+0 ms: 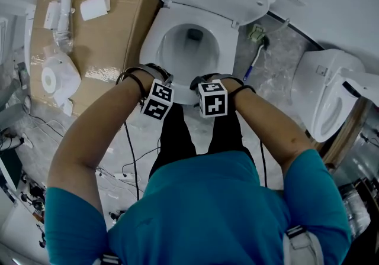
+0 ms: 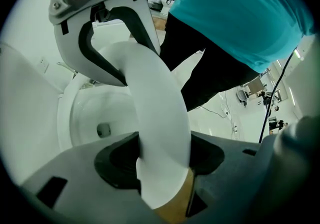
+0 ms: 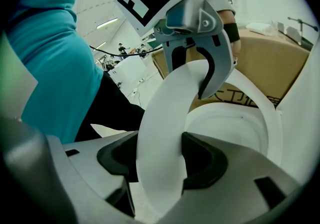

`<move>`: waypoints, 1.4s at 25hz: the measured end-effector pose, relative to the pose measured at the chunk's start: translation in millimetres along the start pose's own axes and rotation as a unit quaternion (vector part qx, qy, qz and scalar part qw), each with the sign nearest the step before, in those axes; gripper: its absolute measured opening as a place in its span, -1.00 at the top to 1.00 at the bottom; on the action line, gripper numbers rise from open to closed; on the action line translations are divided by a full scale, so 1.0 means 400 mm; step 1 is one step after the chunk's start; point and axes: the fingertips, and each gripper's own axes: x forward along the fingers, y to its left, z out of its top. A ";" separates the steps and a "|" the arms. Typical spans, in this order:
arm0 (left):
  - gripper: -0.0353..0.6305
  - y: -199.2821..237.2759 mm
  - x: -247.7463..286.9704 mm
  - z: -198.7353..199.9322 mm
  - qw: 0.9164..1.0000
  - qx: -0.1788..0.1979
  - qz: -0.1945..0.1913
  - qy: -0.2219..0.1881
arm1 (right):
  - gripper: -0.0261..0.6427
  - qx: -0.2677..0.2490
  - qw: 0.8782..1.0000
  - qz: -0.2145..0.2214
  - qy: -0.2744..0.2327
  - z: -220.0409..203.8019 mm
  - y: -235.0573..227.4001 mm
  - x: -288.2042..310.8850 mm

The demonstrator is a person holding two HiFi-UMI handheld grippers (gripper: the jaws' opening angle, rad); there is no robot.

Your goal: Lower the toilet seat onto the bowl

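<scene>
Head view: toilet seat near flat, long axis toward the person, front rim hidden under left claw, spread, and right claw, apparently pinching it.

Bright, even light; fisheye bending and dark corners; the near toilet seat blurs.

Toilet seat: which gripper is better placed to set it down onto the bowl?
Probably the right gripper: its pads look pressed on both sides of the toilet seat, while the left gripper has its jaws standing apart around the seat, not gripping.
</scene>
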 end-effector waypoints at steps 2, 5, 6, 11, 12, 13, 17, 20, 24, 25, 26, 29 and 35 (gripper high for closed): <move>0.18 -0.005 0.023 0.000 1.000 0.003 -0.001 0.005 | 0.15 -0.003 1.000 -0.005 0.004 -0.002 0.003 0.017; 0.18 -0.012 0.057 -0.002 1.000 0.006 0.002 0.013 | 0.14 -0.007 1.000 -0.015 0.011 -0.007 0.003 0.047; 0.17 -0.013 0.068 -0.003 1.000 0.007 0.003 0.016 | 0.14 -0.009 1.000 -0.019 0.015 -0.011 0.003 0.058; 0.16 -0.017 0.132 -0.007 0.999 0.010 0.014 0.033 | 0.14 -0.015 0.998 -0.048 0.031 -0.034 -0.002 0.118; 0.16 -0.017 0.146 -0.009 0.999 0.010 0.018 0.037 | 0.14 -0.016 0.998 -0.054 0.034 -0.039 -0.005 0.132; 0.16 -0.017 0.159 -0.011 0.999 0.010 0.022 0.041 | 0.14 -0.018 0.997 -0.060 0.038 -0.044 -0.007 0.145; 0.16 -0.018 0.208 -0.017 0.998 0.010 0.035 0.053 | 0.14 -0.022 0.995 -0.080 0.048 -0.062 -0.014 0.191; 0.15 -0.015 0.233 -0.019 0.997 0.009 0.043 0.055 | 0.14 -0.025 0.994 -0.089 0.051 -0.073 -0.019 0.214; 0.15 -0.011 0.269 -0.022 0.997 0.009 0.054 0.057 | 0.13 -0.029 0.993 -0.099 0.057 -0.086 -0.026 0.247; 0.15 -0.010 0.280 -0.023 0.997 0.009 0.056 0.058 | 0.13 -0.030 0.993 -0.102 0.059 -0.090 -0.028 0.256; 0.15 -0.009 0.291 -0.025 0.997 0.009 0.058 0.059 | 0.13 -0.031 0.992 -0.105 0.061 -0.094 -0.031 0.266; 0.14 -0.003 0.324 -0.030 0.996 0.008 0.066 0.062 | 0.12 -0.034 0.991 -0.114 0.066 -0.108 -0.041 0.295; 0.14 0.006 0.380 -0.039 0.994 0.006 0.080 0.068 | 0.12 -0.038 0.988 -0.126 0.075 -0.131 -0.056 0.343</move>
